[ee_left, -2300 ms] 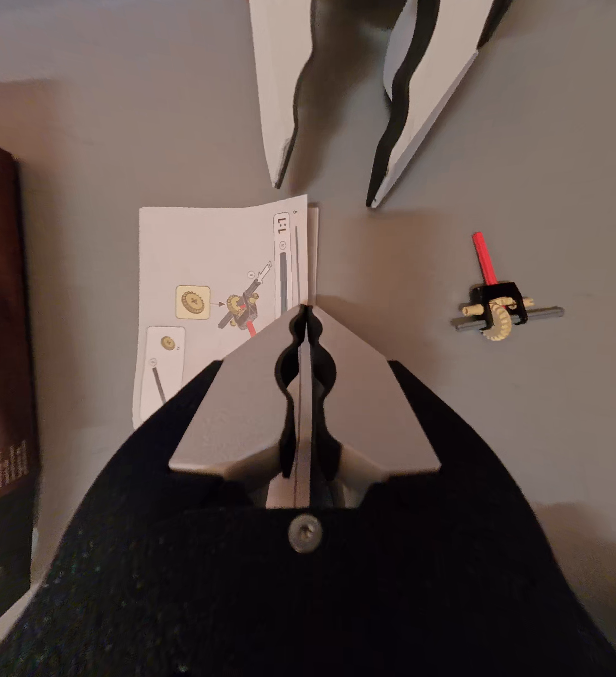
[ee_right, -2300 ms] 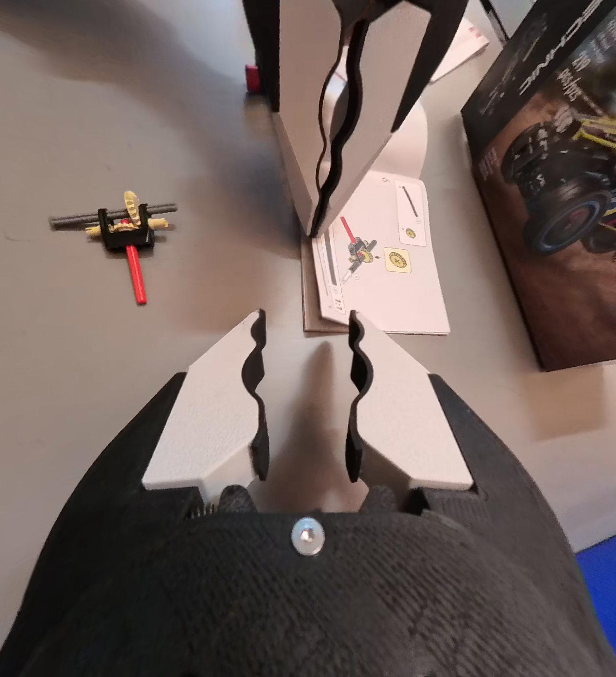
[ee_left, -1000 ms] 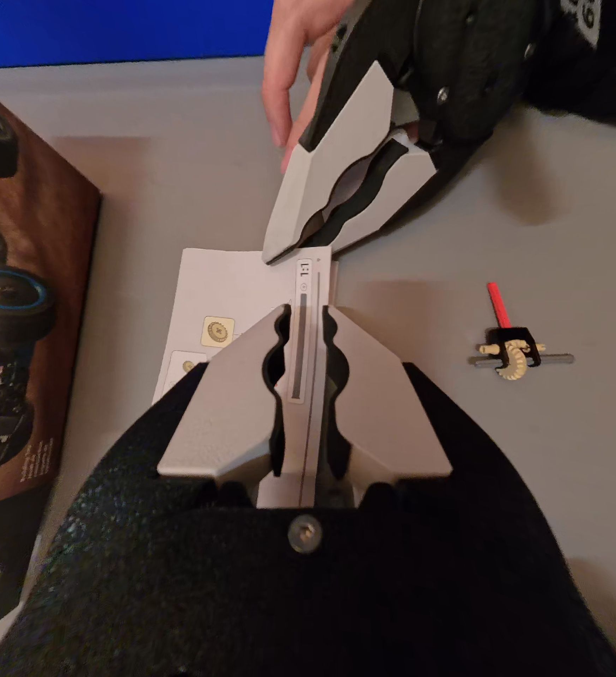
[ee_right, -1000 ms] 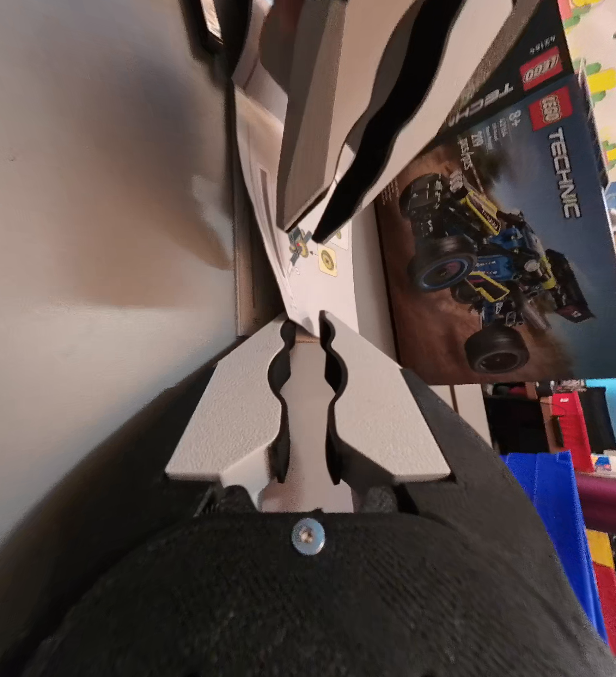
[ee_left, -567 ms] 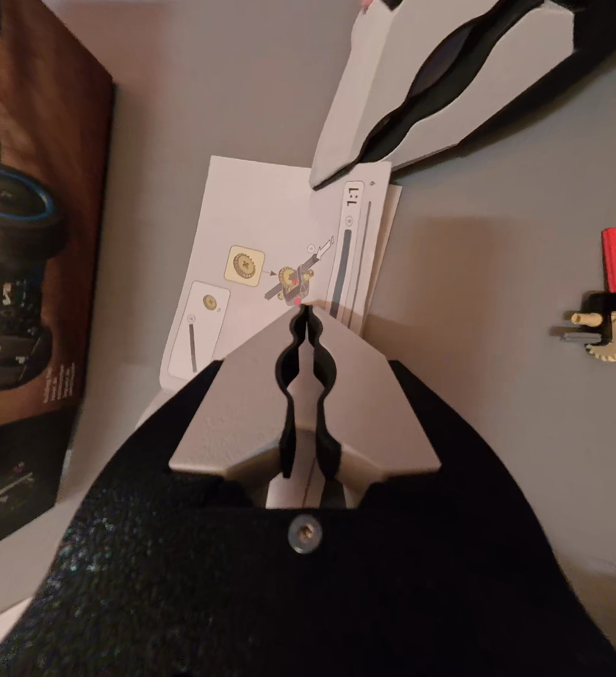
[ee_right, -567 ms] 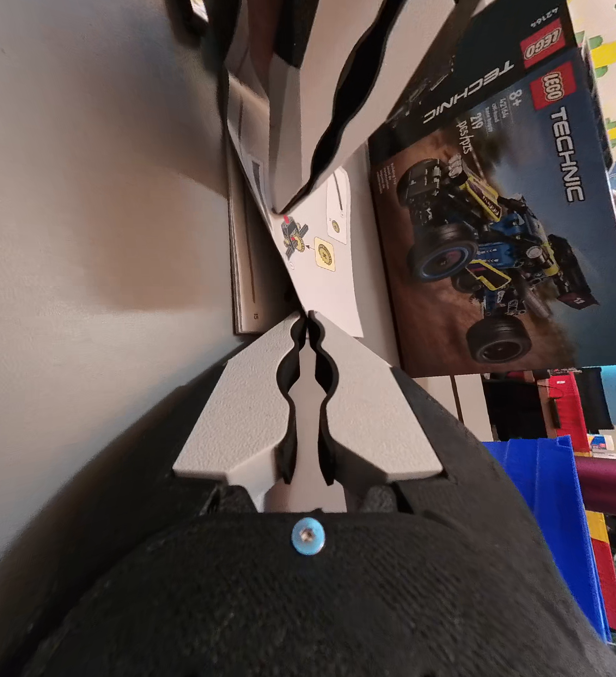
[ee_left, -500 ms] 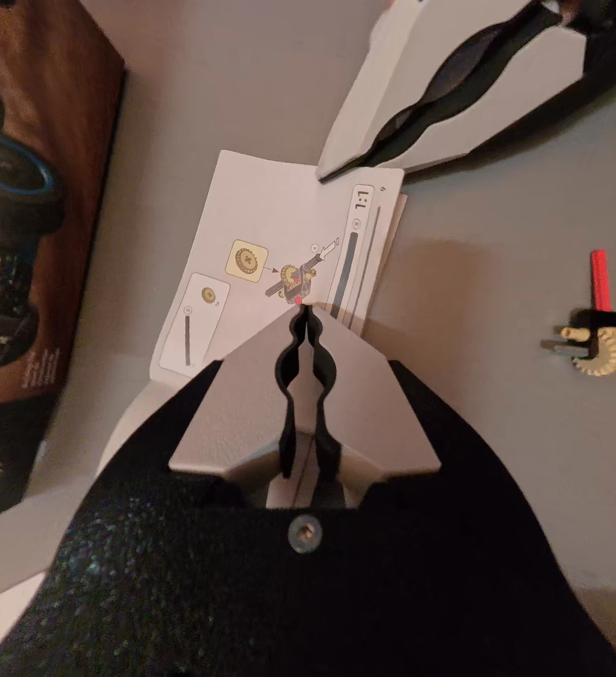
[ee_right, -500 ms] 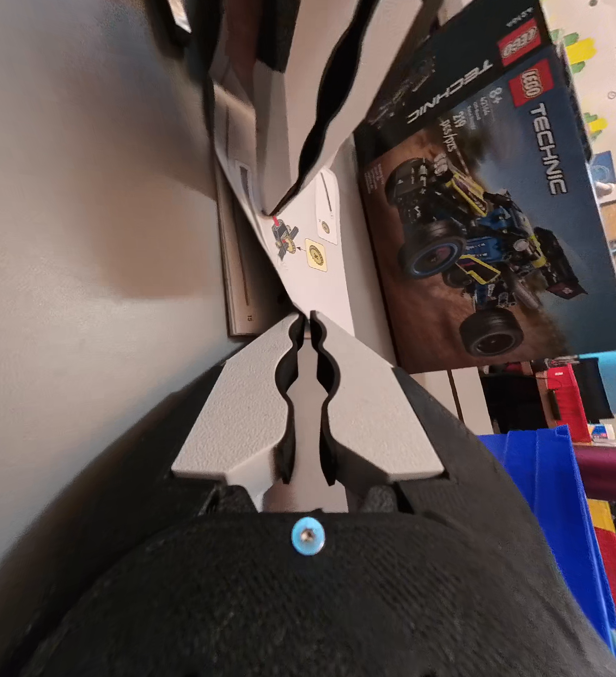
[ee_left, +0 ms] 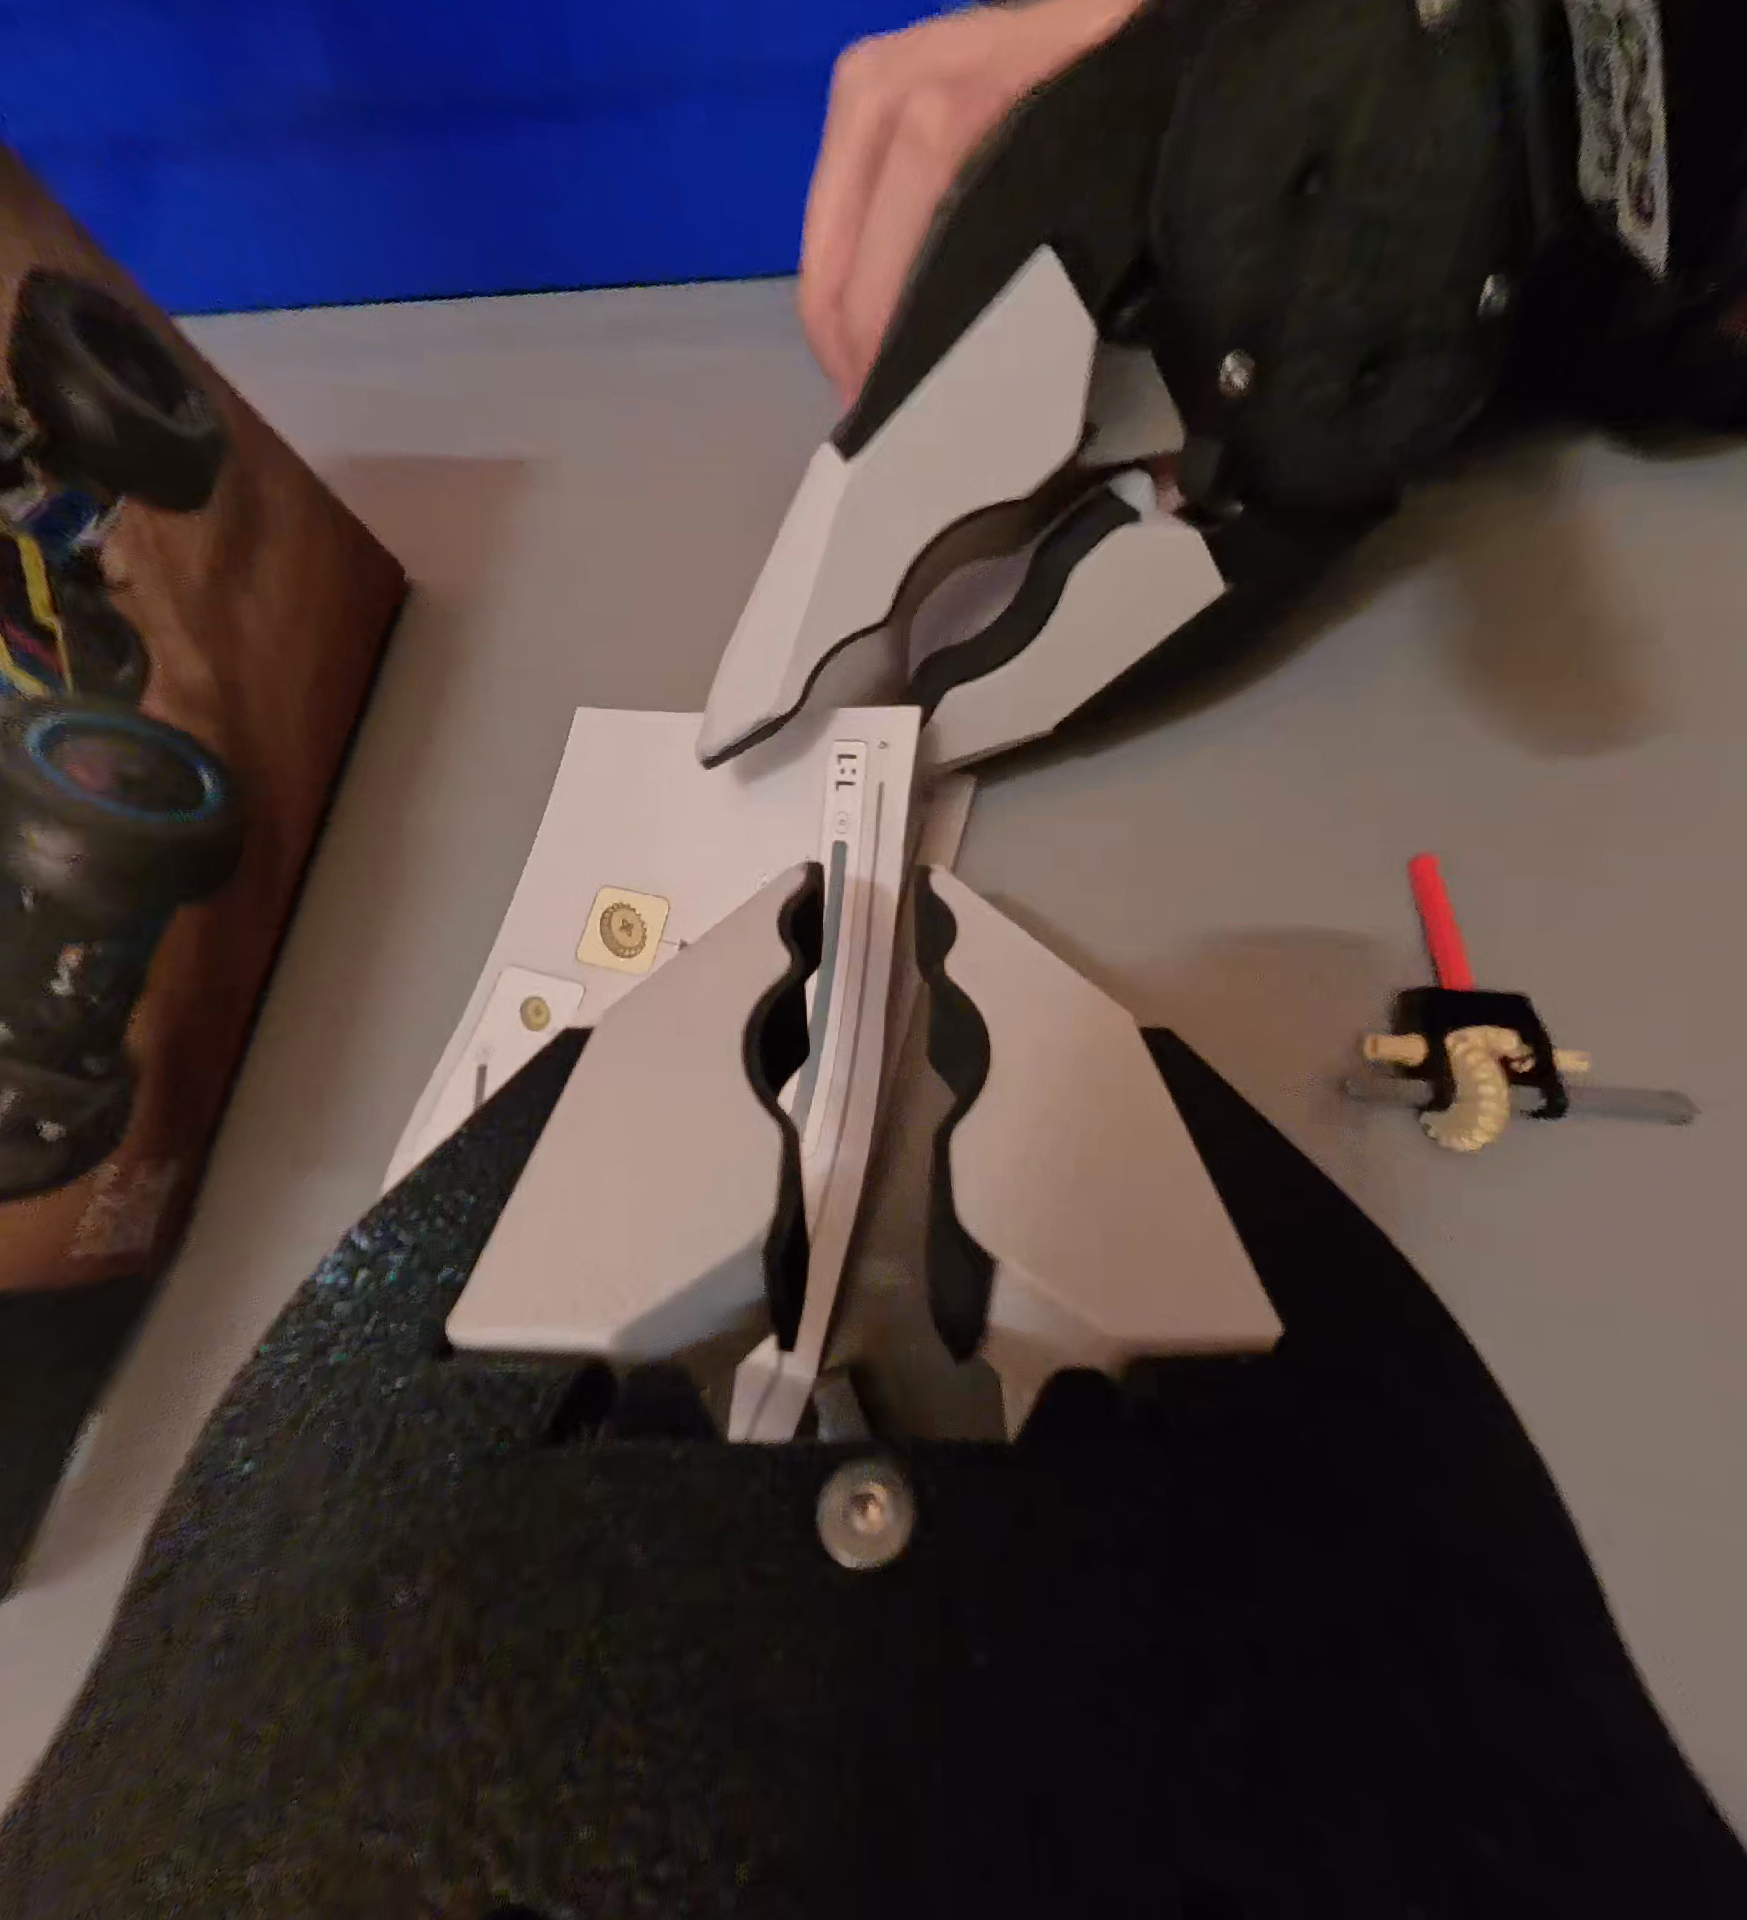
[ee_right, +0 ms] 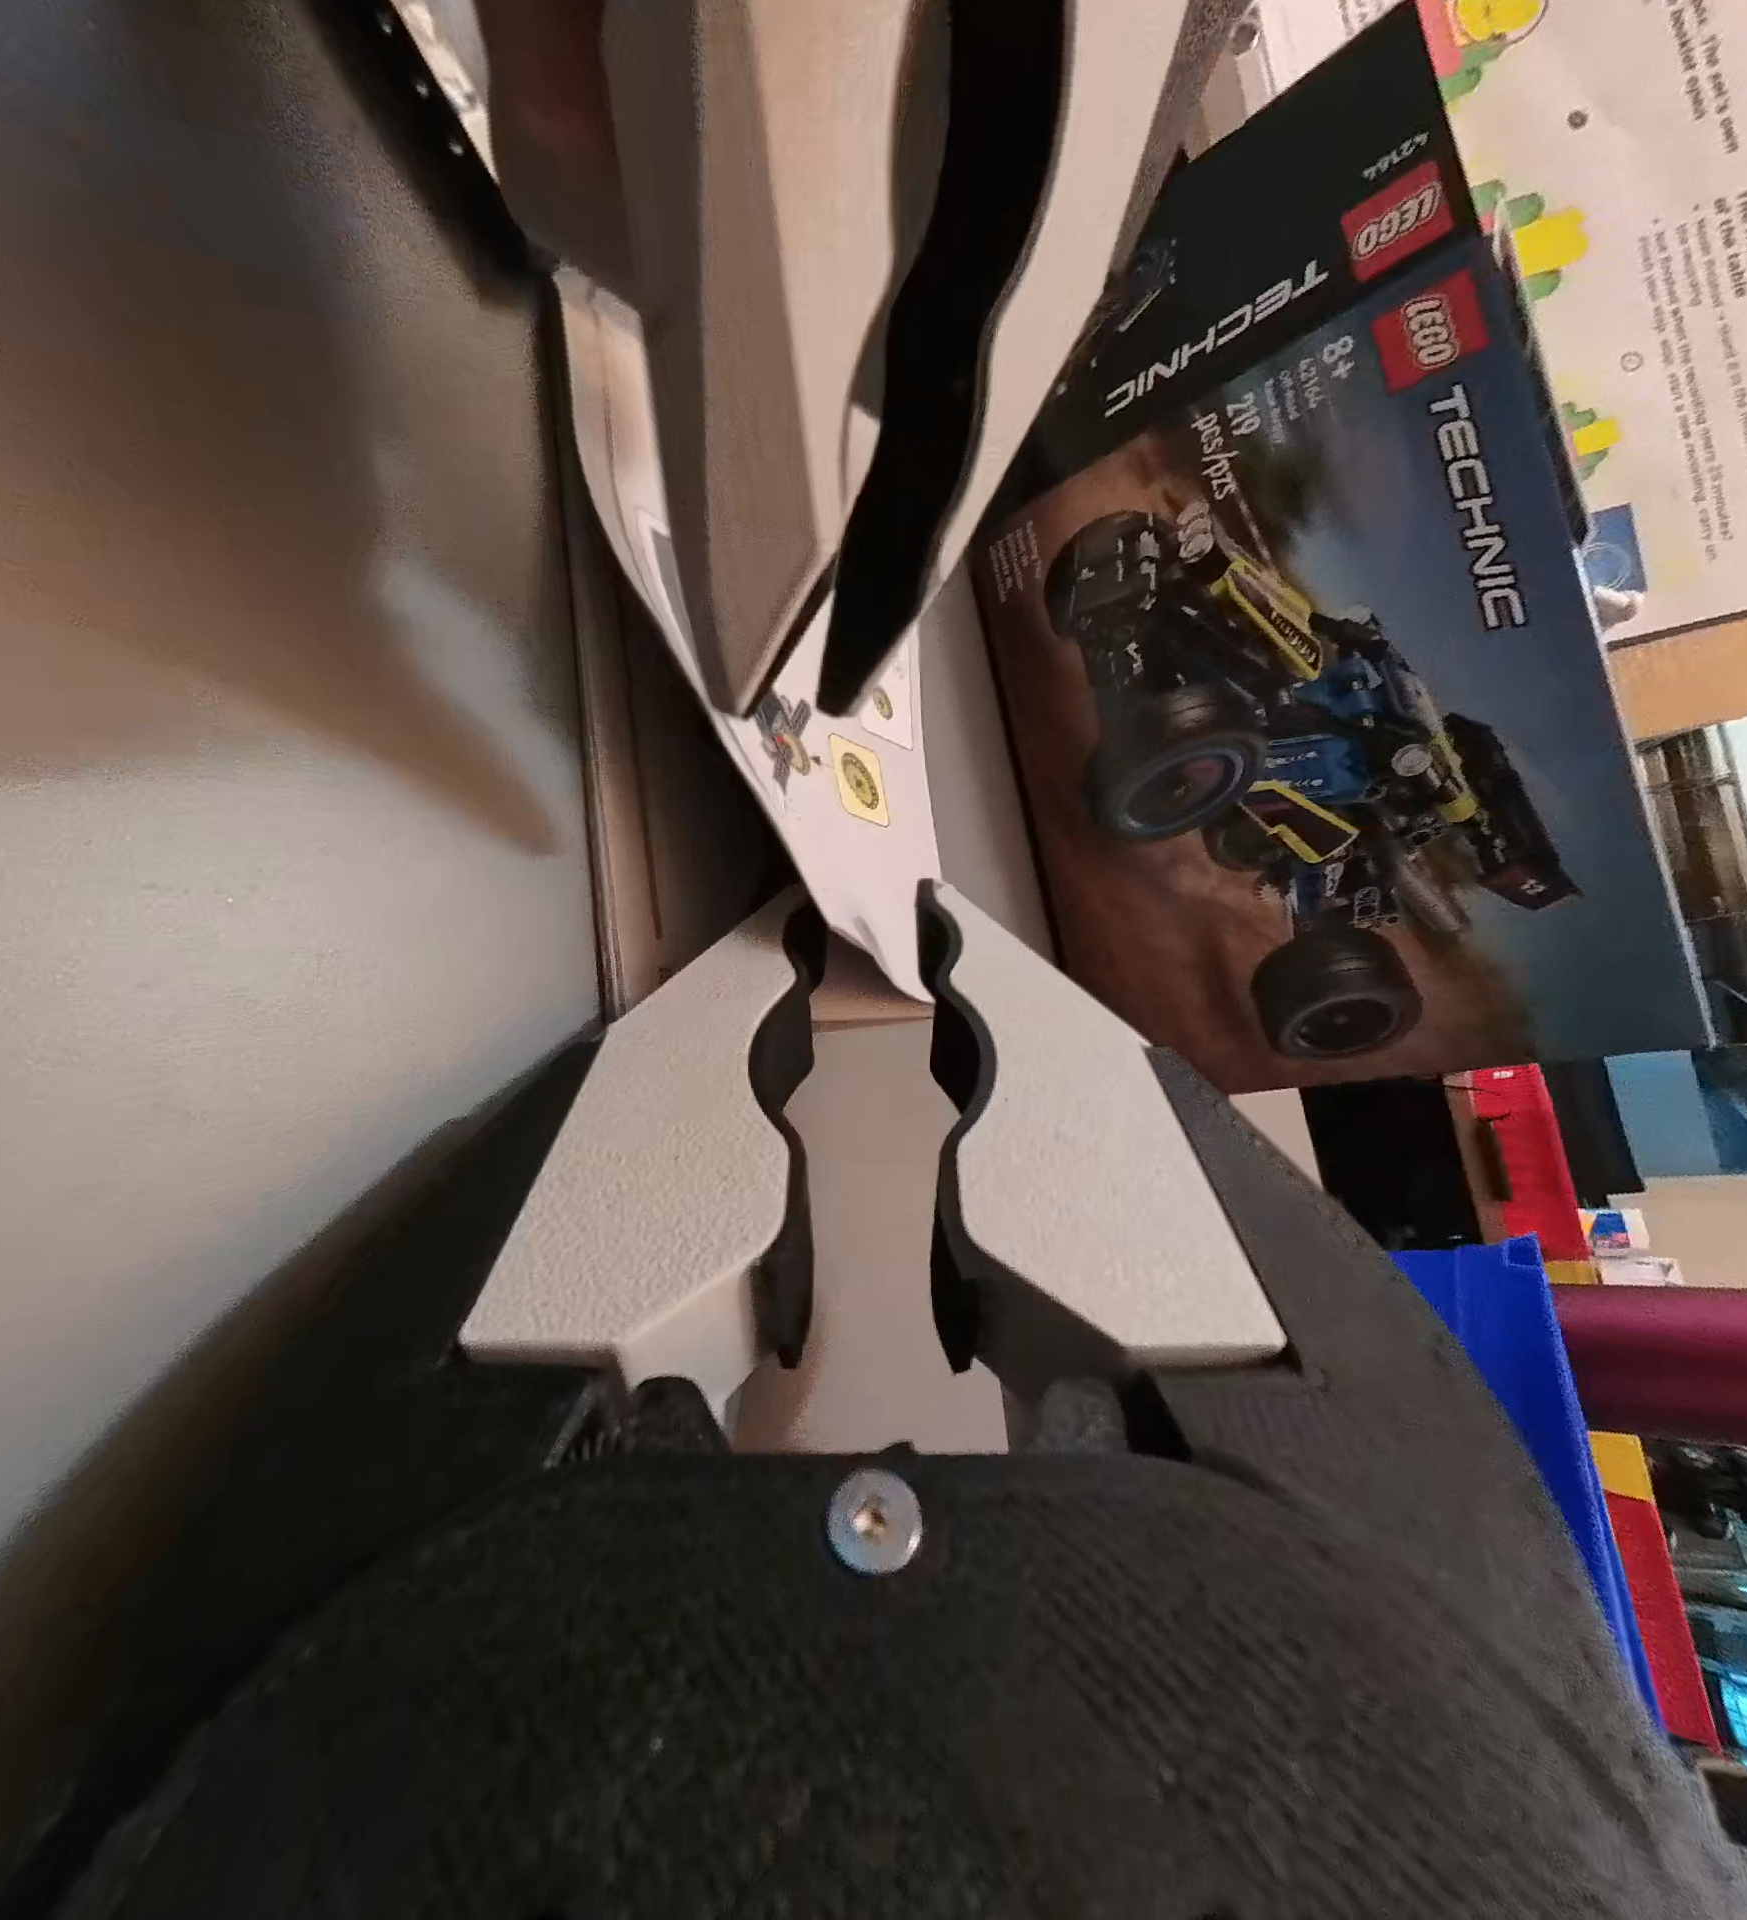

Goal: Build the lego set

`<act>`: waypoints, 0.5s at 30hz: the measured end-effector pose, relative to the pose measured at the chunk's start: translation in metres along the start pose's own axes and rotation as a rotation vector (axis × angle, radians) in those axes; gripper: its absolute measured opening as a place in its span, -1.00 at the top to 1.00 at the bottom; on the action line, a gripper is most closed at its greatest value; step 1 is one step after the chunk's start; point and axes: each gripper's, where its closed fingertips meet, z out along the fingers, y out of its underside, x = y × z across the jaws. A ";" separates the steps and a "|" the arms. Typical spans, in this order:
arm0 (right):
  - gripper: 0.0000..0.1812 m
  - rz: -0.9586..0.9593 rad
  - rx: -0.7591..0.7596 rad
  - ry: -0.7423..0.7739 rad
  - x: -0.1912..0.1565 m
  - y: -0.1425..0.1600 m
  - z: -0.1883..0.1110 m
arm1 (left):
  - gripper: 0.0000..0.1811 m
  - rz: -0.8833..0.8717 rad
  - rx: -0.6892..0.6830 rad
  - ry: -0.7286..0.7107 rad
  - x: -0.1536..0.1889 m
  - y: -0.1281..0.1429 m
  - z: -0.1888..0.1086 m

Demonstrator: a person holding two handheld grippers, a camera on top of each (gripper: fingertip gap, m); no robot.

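Change since half a second ago: both sets of jaws, then nearly closed at the booklet, are now parted, and the top page is seen lifted and bowed instead of lying flat.

Instruction booklet (ee_left: 703,831): it lies on the grey table (ee_left: 1264,790) beside the set's box (ee_left: 121,831); its top page curves up off the pages beneath.

Left gripper (ee_left: 864,883): its jaws are set a little apart astride the page's outer edge; nothing is clamped, though whether a pad brushes the paper cannot be told.

Right gripper (ee_right: 864,904): it is tilted onto its side, its jaws parted about as far, with the page's far corner entering the gap; no firm hold is seen. In the left wrist view it is held by a hand (ee_left: 879,177).

Sub-assembly (ee_left: 1471,1049): a black frame with a tan gear, a grey axle and a red axle lies on the table to the right, well apart from both grippers and untouched.

Step in hand: a page turn is judged to be under way, so the next building step can be read.

Next move: the loose page is probably to be pinched lightly near its edge by one gripper and swung over the spine, while the pages beneath are kept down; a thin sheet is likely to slip or crease if pulled hard.
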 end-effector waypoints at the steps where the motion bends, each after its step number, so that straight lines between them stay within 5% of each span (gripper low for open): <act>1: 0.84 0.006 0.003 0.007 0.001 0.000 0.000 | 0.86 0.052 -0.029 -0.015 0.001 0.001 0.001; 15: 0.87 0.017 -0.003 -0.011 -0.002 0.004 0.000 | 0.94 0.156 -0.151 -0.003 0.000 0.006 0.007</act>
